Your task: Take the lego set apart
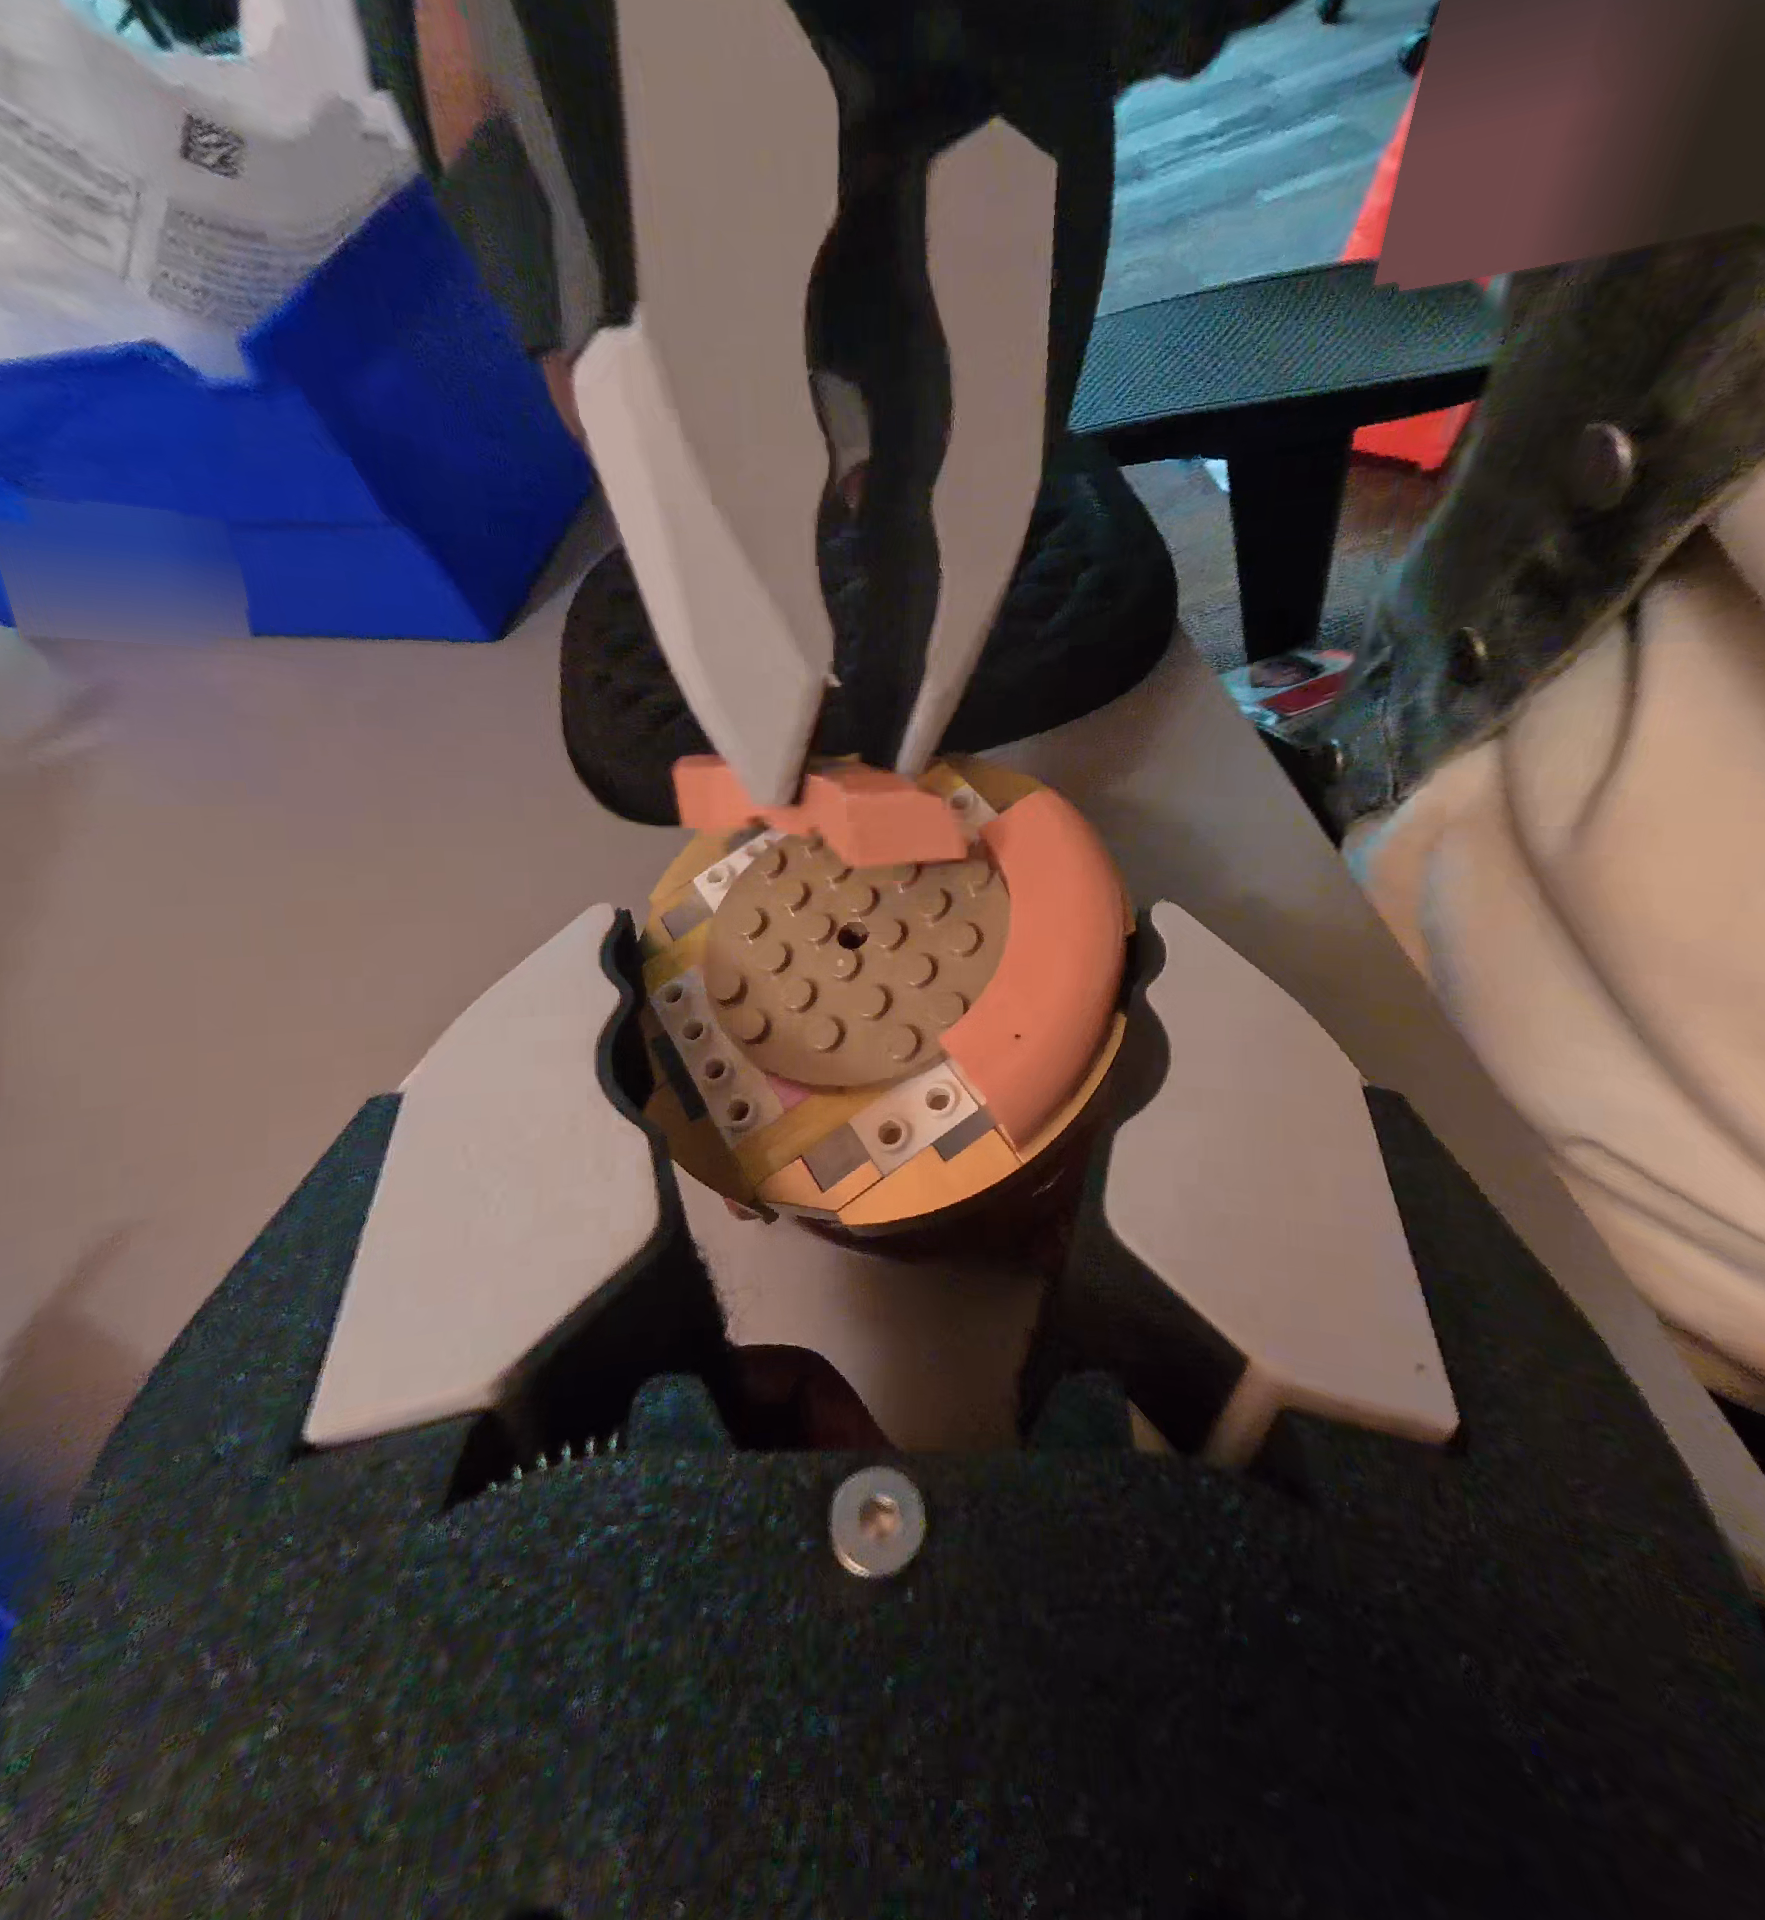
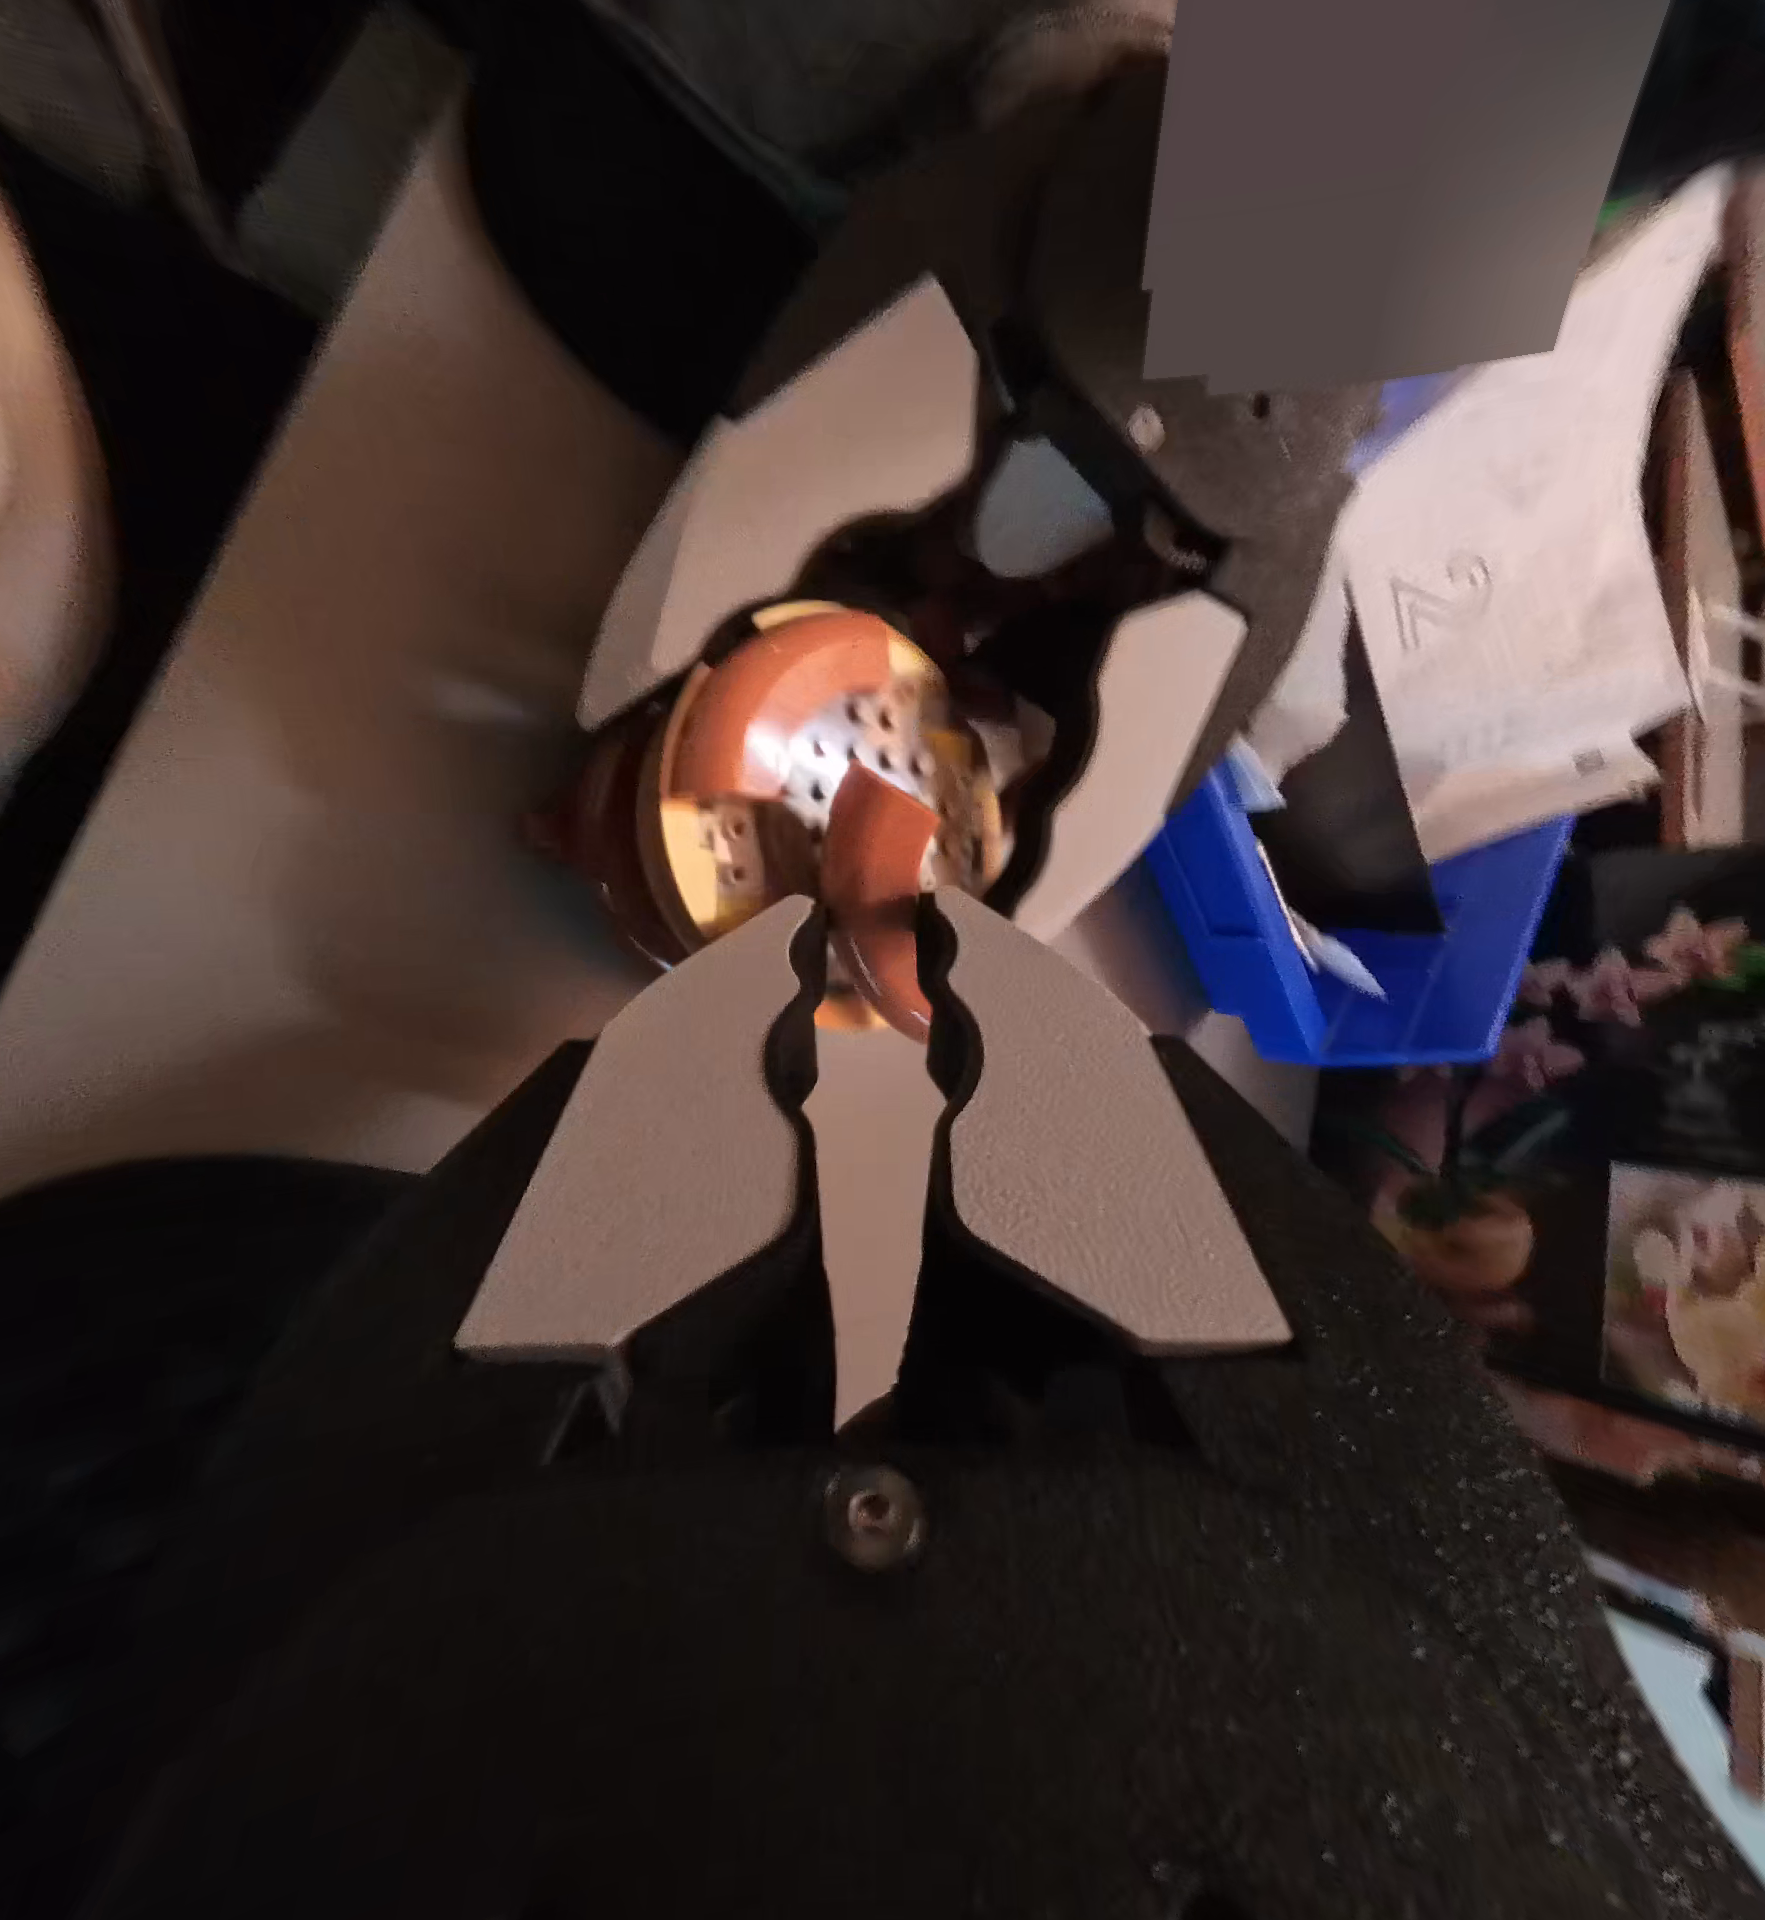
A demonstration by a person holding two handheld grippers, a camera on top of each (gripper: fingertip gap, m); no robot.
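While a round lego set (image 1: 883, 1013) sat upright on a pale table (image 1: 182, 831), the left gripper (image 1: 883, 997) clasped its sides, one finger against each flank. Its studded tan disc (image 1: 847, 961) faced up, ringed partly by a salmon curved piece (image 1: 1044, 935). From the far side, the right gripper (image 1: 847, 764) pinched a loosened salmon curved brick (image 1: 826, 810) at the rim. A blue bin (image 1: 265, 468) stood behind

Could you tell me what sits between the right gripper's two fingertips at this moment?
A curved salmon-orange rim piece, lifted off the round lego pot, sits pinched in the right gripper; both wrist views show it.
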